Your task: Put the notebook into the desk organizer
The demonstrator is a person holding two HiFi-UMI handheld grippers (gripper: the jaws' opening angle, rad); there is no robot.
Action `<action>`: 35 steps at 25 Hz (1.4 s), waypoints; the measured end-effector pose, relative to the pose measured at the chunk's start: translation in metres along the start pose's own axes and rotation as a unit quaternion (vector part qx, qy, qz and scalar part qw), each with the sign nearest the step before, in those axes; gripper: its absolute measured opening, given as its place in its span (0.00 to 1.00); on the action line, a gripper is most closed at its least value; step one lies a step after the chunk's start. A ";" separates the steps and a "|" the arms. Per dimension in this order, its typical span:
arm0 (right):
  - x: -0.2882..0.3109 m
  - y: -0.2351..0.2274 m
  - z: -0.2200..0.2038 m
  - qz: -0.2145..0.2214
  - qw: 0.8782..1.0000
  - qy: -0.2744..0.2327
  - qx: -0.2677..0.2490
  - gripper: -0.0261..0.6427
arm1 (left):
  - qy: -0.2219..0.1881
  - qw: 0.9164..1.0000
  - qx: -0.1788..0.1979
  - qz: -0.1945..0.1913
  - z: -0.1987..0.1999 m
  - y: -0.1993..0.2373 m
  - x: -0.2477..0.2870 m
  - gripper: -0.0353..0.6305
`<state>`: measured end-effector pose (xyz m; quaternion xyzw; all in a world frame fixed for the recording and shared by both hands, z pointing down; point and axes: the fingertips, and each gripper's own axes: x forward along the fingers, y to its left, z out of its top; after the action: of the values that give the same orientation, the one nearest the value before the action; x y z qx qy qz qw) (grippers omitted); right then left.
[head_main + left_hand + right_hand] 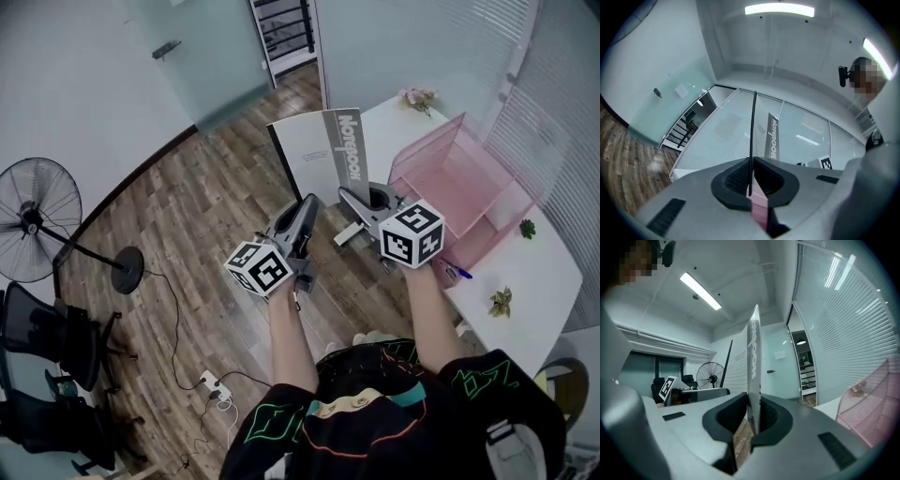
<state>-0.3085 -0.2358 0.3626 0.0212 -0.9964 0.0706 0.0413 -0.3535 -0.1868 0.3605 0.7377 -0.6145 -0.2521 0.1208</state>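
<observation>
The notebook (323, 150) was in the air, upright, and held by its lower edge in both tools. The left gripper (306, 211) was clamped on the thin dark-edged side, and the right gripper (351, 199) was pinched almost closed on the grey band lettered "Notebook". It hung over the wooden floor (197, 206) beside the white table (553, 272), just left of the pink desk organizer (459, 178) and not yet in it. The carrying step looked to be in hand. Next would likely come a swing rightward, lining the notebook up with a compartment and lowering it before letting go (ideally both grips together). A pedestal fan (37, 220), office chairs (47, 347) and a power strip (211, 382) stood on the floor, and window blinds ran along behind the table.
</observation>
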 end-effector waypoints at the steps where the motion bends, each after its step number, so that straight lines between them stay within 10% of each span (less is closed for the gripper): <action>1: -0.006 -0.007 0.000 -0.012 1.000 -0.002 0.004 0.09 | 0.006 1.000 -0.002 -0.006 -0.004 -0.003 0.008 0.08; 19: -0.123 -0.091 -0.019 -0.254 0.964 -0.032 0.066 0.09 | 0.128 0.979 -0.043 -0.151 -0.088 -0.061 0.109 0.09; 35: -0.169 -0.106 -0.039 -0.348 0.925 -0.069 0.134 0.08 | 0.164 0.971 -0.061 -0.162 -0.124 -0.058 0.116 0.10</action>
<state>-0.1323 -0.3289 0.4010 0.3764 -0.9081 0.1832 -0.0093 -0.2265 -0.3025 0.4112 0.8500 -0.4421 -0.1810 0.2222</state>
